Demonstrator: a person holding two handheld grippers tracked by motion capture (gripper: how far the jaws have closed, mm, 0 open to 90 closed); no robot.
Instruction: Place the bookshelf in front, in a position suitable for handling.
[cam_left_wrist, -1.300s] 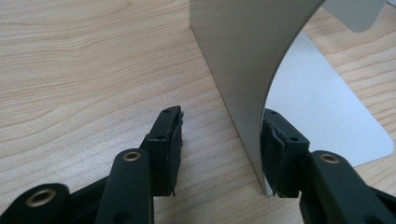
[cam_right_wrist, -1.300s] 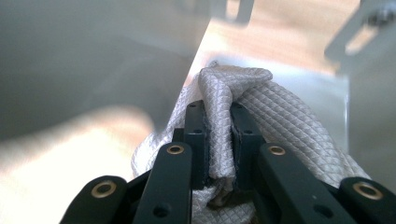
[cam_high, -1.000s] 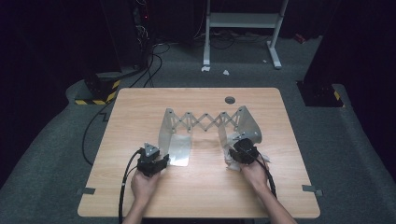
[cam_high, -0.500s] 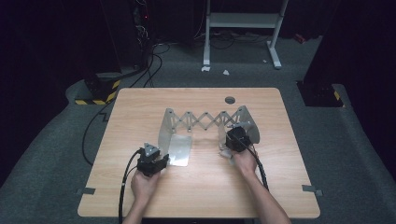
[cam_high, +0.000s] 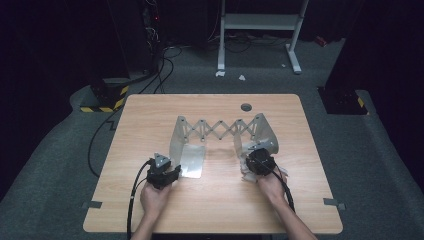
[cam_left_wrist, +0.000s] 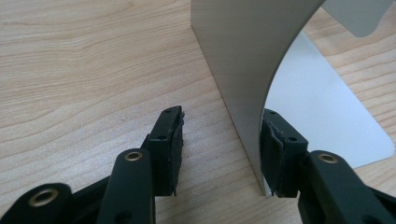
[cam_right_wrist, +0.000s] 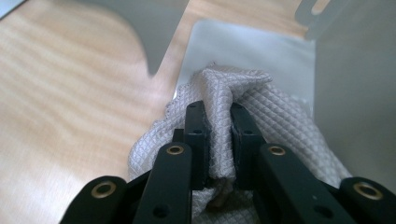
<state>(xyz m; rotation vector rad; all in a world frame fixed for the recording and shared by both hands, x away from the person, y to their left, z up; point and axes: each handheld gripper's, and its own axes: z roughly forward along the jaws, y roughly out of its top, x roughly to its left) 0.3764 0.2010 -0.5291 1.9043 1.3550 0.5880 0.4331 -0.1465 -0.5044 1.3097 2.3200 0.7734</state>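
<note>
The pale wooden worktop (cam_high: 215, 200) carries a shiny metal rack (cam_high: 220, 131) with zigzag bars, near its middle. My right fingers (cam_right_wrist: 219, 116) pinch a soft grey waffle cloth (cam_right_wrist: 275, 121) on its right plate. My left fingers (cam_left_wrist: 224, 135) stand half open around its smooth left plate (cam_left_wrist: 243, 70).

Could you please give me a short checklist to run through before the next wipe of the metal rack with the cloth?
1. Cloth pinched in the right gripper jaws: ok.
2. Cloth resting on the rack's right base plate: ok.
3. Left gripper straddling the rack's left upright panel: ok.
4. Left jaws clamped firmly on that panel: not ok, one jaw stands off.
5. Rack standing on the table: ok.
</note>
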